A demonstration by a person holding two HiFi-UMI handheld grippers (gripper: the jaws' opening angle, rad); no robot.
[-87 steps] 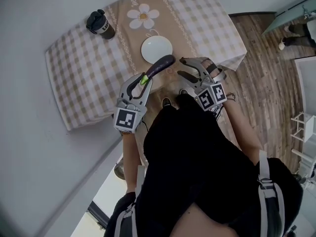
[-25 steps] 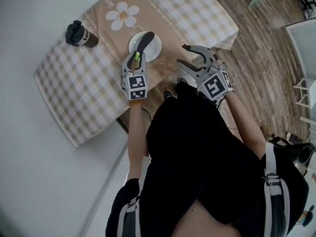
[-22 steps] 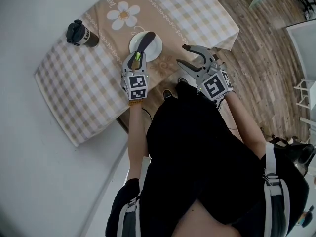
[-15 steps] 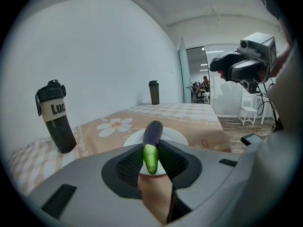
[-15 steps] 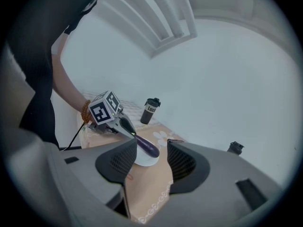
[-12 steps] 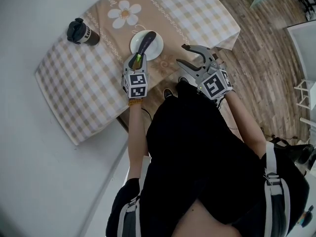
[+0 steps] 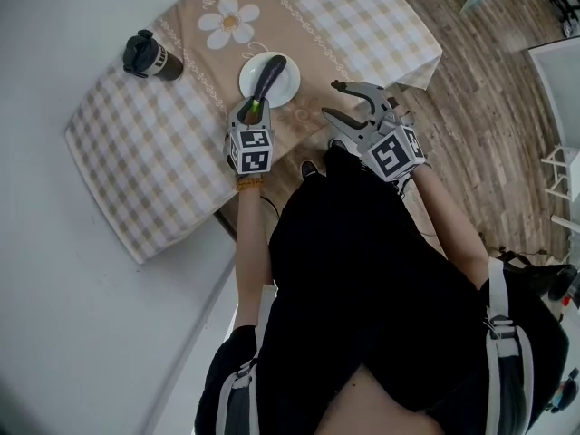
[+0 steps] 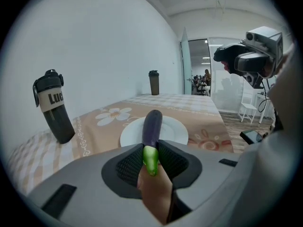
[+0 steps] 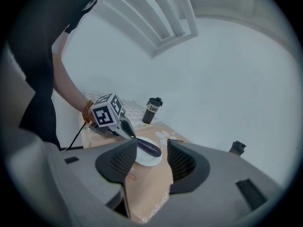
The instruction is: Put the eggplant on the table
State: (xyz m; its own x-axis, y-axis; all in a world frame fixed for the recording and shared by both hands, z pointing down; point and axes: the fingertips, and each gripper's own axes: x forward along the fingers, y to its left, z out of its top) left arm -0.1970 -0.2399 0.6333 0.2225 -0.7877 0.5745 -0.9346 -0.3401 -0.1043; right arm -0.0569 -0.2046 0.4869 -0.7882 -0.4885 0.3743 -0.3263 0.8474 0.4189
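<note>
The left tool (image 7: 253, 114) has brought the eggplant (image 7: 269, 72) down over the plate (image 7: 287, 87).

the head view's top edge cuts off the far end of the table (image 7: 163, 152). whether the eggplant (image 7: 269, 75) touches the plate (image 7: 287, 83) cannot be told.

My head camera looks steeply down from high up, with the table (image 7: 136, 152) in the upper left of the frame. The camera on my left claw (image 8: 150, 151) sits low and very near the plate (image 8: 177, 132), looking along the table. The one on my right claw (image 9: 152, 145) looks from further back. All three show plate, eggplant (image 7: 265, 78) and bottle (image 7: 149, 57).
</note>
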